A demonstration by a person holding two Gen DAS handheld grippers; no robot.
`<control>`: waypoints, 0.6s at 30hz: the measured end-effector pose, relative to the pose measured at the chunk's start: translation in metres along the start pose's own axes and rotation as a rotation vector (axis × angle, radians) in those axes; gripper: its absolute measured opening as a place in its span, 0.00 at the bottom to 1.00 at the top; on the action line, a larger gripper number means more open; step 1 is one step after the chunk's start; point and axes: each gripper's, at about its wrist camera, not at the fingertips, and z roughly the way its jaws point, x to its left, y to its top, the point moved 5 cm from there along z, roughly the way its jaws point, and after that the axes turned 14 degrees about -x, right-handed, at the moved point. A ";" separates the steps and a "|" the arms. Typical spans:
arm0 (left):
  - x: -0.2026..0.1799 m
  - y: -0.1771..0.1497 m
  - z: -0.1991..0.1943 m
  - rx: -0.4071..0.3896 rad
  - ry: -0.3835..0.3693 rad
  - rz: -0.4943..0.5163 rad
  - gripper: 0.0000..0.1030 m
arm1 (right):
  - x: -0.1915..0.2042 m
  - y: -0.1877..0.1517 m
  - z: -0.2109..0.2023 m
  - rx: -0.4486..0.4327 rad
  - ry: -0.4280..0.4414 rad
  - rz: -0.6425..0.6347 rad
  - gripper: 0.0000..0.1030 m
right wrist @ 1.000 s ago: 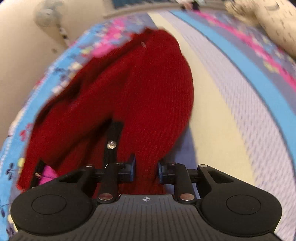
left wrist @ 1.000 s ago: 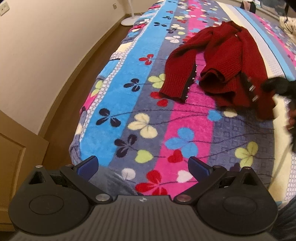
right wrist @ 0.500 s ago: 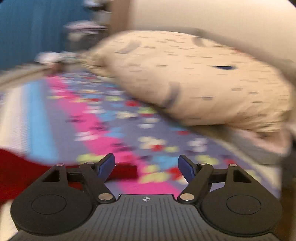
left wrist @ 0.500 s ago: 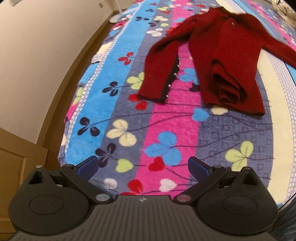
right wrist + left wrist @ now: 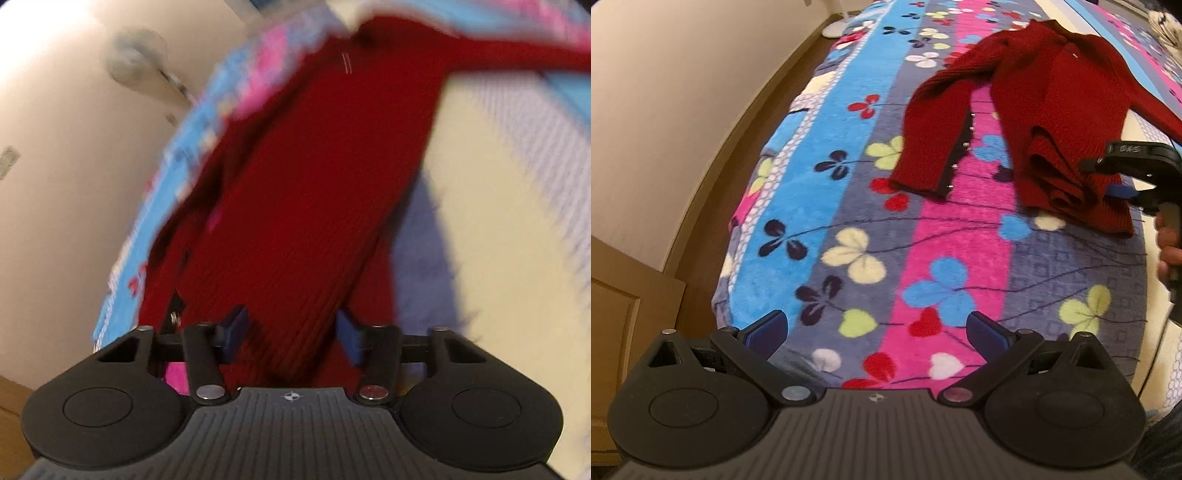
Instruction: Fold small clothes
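A dark red knit sweater (image 5: 1052,110) lies on a flowered striped blanket (image 5: 849,221) on the bed, one sleeve bent toward me and the other stretched to the right. My left gripper (image 5: 875,332) hangs open over the blanket's near end, well short of the sweater. My right gripper (image 5: 291,332) is at the sweater's (image 5: 314,203) lower right hem. Its jaws are closing, with a thick fold of red knit between the blue pads (image 5: 234,332). In the left wrist view the right gripper (image 5: 1123,181) shows over that hem, with a hand (image 5: 1169,243) behind it.
The bed's left edge drops to a wooden floor along a cream wall. A white fan base (image 5: 833,29) stands at the far end of the floor and a wooden cabinet (image 5: 613,332) is near left. A patterned pillow (image 5: 1165,22) lies at the far right.
The right gripper let go of the sweater, swung off toward the pillow with wide jaws, and came back to the hem. The right sleeve now lies stretched out. The left gripper moved slightly.
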 end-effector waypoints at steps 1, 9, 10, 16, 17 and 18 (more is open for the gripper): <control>0.004 0.000 0.000 -0.002 0.003 -0.005 1.00 | 0.002 0.001 -0.001 -0.024 0.004 -0.014 0.06; -0.007 0.015 0.009 -0.074 0.001 0.030 1.00 | -0.068 0.110 -0.107 -0.339 -0.203 -0.166 0.07; -0.016 0.019 0.013 -0.090 -0.007 0.051 1.00 | -0.096 0.124 -0.117 -0.364 -0.301 -0.172 0.07; -0.082 0.043 0.056 -0.146 -0.054 0.152 1.00 | -0.204 0.135 -0.130 -0.361 -0.597 -0.059 0.16; -0.091 0.046 0.062 -0.167 -0.059 0.168 1.00 | -0.210 0.131 -0.136 -0.367 -0.595 -0.046 0.21; -0.101 0.049 0.068 -0.195 -0.069 0.187 1.00 | -0.211 0.123 -0.139 -0.372 -0.574 -0.041 0.39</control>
